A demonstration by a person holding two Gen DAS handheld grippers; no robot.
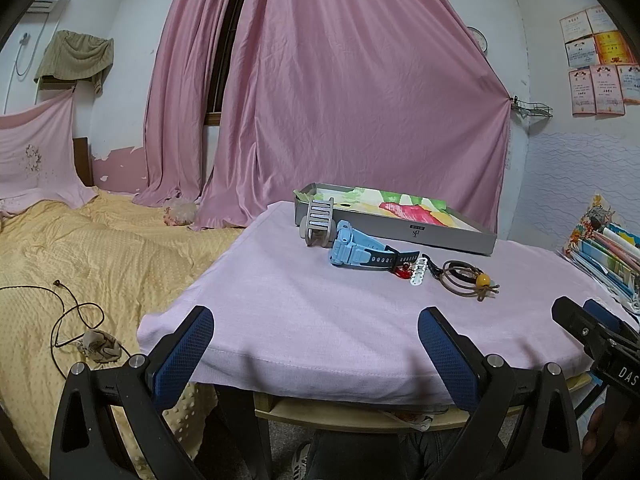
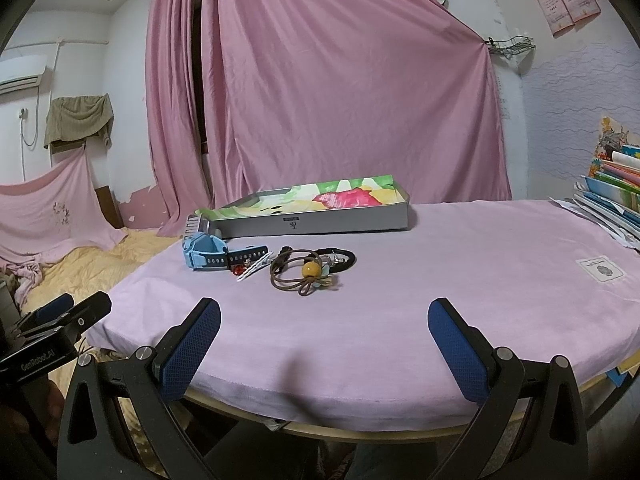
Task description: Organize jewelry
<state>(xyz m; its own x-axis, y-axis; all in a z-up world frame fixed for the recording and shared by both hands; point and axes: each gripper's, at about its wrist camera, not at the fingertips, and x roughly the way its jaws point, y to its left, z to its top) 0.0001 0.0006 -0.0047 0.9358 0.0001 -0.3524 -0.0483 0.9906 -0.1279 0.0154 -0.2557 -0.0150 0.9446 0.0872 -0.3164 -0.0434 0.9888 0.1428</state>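
Note:
A shallow grey box [image 1: 436, 236] [image 2: 320, 226] with a colourful lining lies at the back of the lilac-covered table [image 1: 300, 312] [image 2: 460, 280]. In front of it sit a grey watch [image 1: 318, 220], a light-blue watch [image 1: 354, 250] [image 2: 208, 256], a white clip [image 1: 418, 274] [image 2: 252, 270] with a red bead and brown hair ties with a yellow bead [image 1: 468, 276] [image 2: 308, 270]. My left gripper [image 1: 316, 330] hovers open over the table's near edge. My right gripper [image 2: 324, 324] is open too, well short of the hair ties, holding nothing.
A bed with a yellow blanket [image 1: 100, 248] and a loose cord lies left of the table. Stacked books [image 1: 608, 252] [image 2: 612, 196] crowd the right edge. A small printed card [image 2: 602, 270] rests on the cloth at right. Pink curtains [image 1: 340, 92] hang behind.

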